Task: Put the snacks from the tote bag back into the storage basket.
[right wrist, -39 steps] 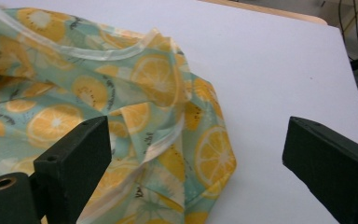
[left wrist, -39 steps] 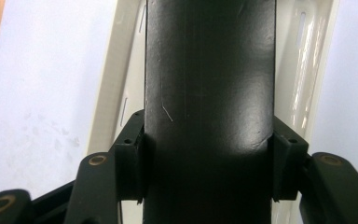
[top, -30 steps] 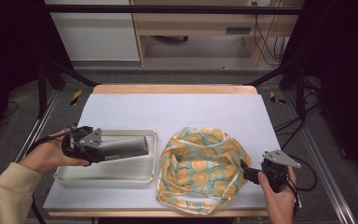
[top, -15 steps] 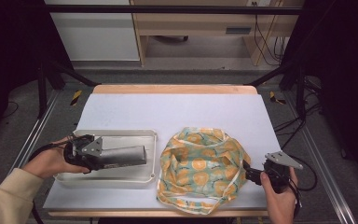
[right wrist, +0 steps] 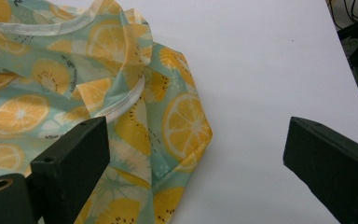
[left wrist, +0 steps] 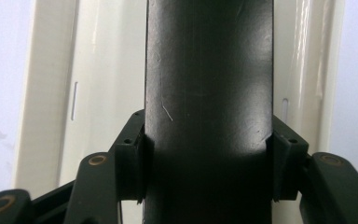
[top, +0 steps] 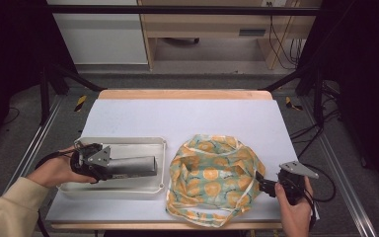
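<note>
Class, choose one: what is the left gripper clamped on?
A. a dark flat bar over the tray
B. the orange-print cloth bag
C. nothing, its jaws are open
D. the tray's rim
A: the left gripper has both jaws pressed against the dark bar, above the tray.

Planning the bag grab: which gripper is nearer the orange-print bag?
Right. The right gripper is open at the orange-print bag's edge; the left gripper clamps a dark bar over the tray.
</note>
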